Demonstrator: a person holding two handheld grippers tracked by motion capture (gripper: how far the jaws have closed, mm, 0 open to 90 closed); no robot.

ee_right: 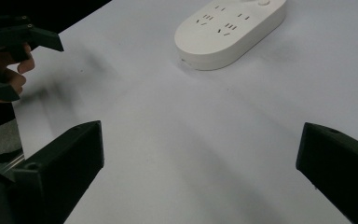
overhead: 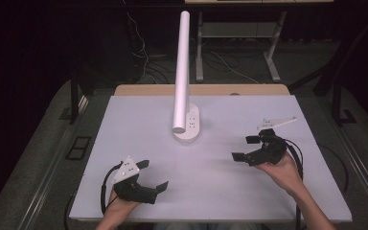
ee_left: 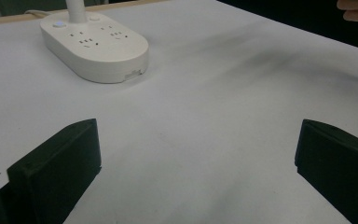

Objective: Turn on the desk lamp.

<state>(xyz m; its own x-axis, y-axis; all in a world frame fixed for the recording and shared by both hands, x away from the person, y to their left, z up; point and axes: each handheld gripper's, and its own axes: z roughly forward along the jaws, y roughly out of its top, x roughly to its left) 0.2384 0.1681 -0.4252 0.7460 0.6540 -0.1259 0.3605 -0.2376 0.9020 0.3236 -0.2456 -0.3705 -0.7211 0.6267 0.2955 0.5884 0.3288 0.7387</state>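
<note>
Standing at the far middle of the white table (overhead: pixel 220 191) is one white oval power strip base (overhead: pixel 187 125) with a white post (overhead: pixel 182 67) rising from it; four socket groups show on its top. Two grippers rest near the front edge: the left gripper (overhead: pixel 152 175) at the near left, the right gripper (overhead: pixel 244 148) at the right, each with jaws spread wide, holding nothing.

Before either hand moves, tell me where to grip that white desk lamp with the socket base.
Probably the white tubular lamp post just above the white oval socket base, approached from the person's side. The post is slim enough for open fingers; the base looks too broad and low on the white table.
</note>
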